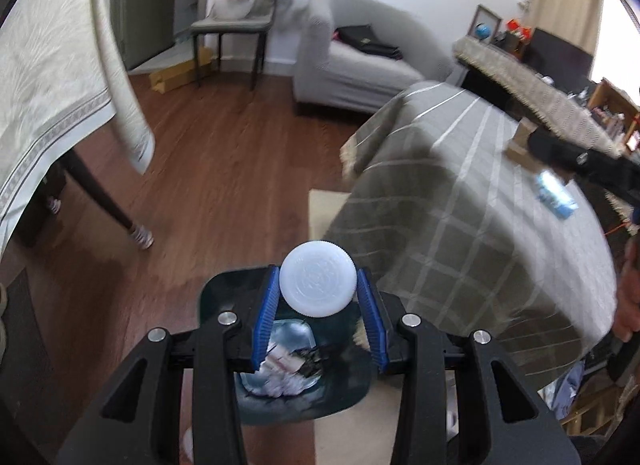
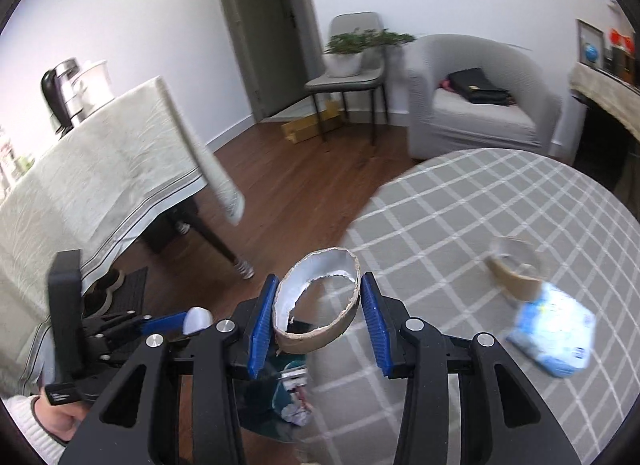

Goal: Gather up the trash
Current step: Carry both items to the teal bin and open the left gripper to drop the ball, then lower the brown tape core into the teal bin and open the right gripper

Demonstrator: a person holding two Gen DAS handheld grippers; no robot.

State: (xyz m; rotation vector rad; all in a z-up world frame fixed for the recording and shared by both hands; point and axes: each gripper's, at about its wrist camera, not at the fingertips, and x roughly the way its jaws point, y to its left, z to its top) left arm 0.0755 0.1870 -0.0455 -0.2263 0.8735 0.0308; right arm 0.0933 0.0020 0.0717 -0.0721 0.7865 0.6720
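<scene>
Left gripper (image 1: 318, 299) fingers closed on white plastic lid (image 1: 317, 279), lid between fingertips above dark trash bin (image 1: 344, 385), right gripper (image 2: 318, 315) fingers pinching torn cardboard ring (image 2: 316, 301) edgewise between fingertips.

Soft indoor daylight, smeared by motion blur

Fisheye bending darkens corners; window glare (image 1: 612, 37) blows out at right; the blue packet (image 2: 554, 331) is blurred.
</scene>
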